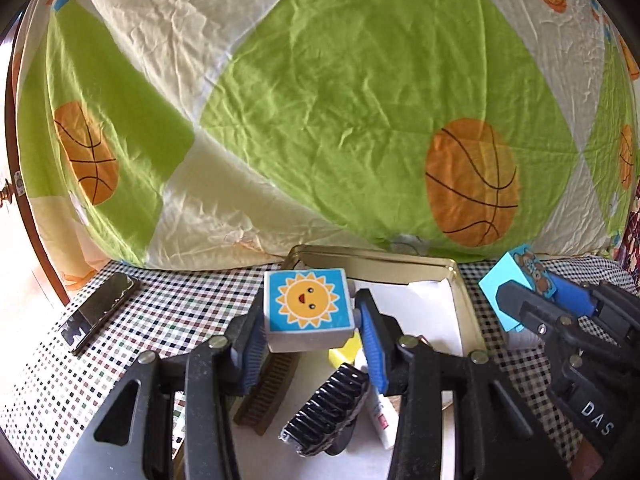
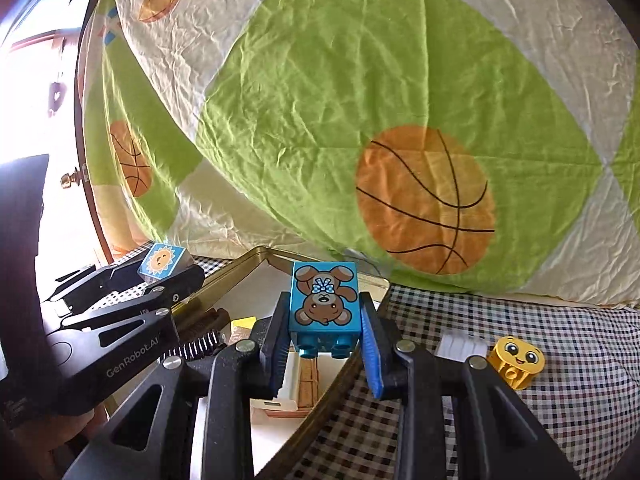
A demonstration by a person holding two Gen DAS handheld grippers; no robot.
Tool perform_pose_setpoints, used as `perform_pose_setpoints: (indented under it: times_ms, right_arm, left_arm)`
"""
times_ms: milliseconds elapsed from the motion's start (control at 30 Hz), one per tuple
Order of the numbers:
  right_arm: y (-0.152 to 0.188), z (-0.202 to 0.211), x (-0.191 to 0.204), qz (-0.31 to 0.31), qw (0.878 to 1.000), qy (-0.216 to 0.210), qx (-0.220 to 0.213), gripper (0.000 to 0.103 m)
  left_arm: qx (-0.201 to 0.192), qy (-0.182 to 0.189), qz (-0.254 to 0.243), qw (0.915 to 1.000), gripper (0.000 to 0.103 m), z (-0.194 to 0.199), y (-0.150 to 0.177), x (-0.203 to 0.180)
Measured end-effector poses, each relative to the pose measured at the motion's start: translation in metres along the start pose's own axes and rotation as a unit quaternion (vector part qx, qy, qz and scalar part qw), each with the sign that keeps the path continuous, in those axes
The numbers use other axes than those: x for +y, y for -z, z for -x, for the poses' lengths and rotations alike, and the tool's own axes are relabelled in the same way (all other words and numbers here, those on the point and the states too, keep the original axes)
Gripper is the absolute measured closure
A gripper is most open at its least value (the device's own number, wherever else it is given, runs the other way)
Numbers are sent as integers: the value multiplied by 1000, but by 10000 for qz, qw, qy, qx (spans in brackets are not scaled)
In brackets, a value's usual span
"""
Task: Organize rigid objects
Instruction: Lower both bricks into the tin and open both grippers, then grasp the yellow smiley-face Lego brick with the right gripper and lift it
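Observation:
My left gripper [image 1: 310, 316] is shut on a grey block with a sun picture [image 1: 307, 306] and holds it above the gold metal tin [image 1: 460, 284]. My right gripper [image 2: 325, 312] is shut on a blue block with a bear picture [image 2: 324, 300], held upside down over the tin's right rim [image 2: 240, 260]. In the left wrist view the right gripper [image 1: 532, 304] shows at the right with the bear block [image 1: 516, 280]. In the right wrist view the left gripper [image 2: 160, 276] shows at the left with the sun block [image 2: 162, 262].
The tin holds a black comb [image 1: 328, 412], a brown comb [image 1: 268, 392], a yellow piece [image 1: 346, 350] and a white tube [image 1: 378, 416]. A yellow smiley block [image 2: 516, 362] and a white item [image 2: 460, 344] lie on the checkered cloth [image 2: 560, 360]. A dark flat object [image 1: 100, 312] lies left. A basketball-print quilt [image 1: 340, 100] rises behind.

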State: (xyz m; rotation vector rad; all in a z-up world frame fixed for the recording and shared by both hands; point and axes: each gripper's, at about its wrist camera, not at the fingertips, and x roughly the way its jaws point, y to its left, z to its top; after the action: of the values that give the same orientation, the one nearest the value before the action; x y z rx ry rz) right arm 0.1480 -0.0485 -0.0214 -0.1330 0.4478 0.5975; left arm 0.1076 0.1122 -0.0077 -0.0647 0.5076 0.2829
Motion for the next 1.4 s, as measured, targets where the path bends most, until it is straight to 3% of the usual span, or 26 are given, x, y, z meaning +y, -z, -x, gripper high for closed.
perform_pose_setpoints:
  times_ms: [367, 400, 467, 500, 700, 767, 867, 1000, 1233, 1400]
  right_arm:
    - [10, -56, 3, 33, 9977, -185, 657, 69]
    - [10, -57, 2, 34, 9976, -182, 671, 68]
    - [11, -58, 1, 18, 9980, -144, 623, 48]
    - [11, -58, -1, -28, 9980, -194, 594, 45]
    - [17, -35, -20, 25, 9990, -152, 431, 43]
    - [21, -26, -34, 35, 9992, -11, 409, 40]
    - [26, -16, -62, -154, 9989, 134, 434, 40]
    - [33, -8, -102, -394, 9964, 559, 505, 39]
    - [48, 6, -163, -747, 9878, 1181, 689, 39]
    - [54, 0, -185, -782, 9840, 1364, 842, 39]
  left_arm:
    - [655, -55, -7, 9978, 59, -32, 2, 8]
    - [694, -98, 33, 9975, 53, -34, 2, 10]
    - [682, -133, 112, 9975, 41, -34, 2, 12]
    - [637, -158, 151, 9977, 31, -32, 1, 14]
    - [321, -395, 187, 9985, 9, -17, -3, 13]
    - [200, -453, 200, 9986, 7, -10, -7, 9]
    - [7, -255, 264, 9993, 1, 4, -12, -4]
    - [-100, 156, 50, 9998, 1, 15, -15, -37]
    - [218, 724, -81, 9971, 1, 7, -9, -89]
    - [212, 845, -167, 9961, 1, 0, -10, -122]
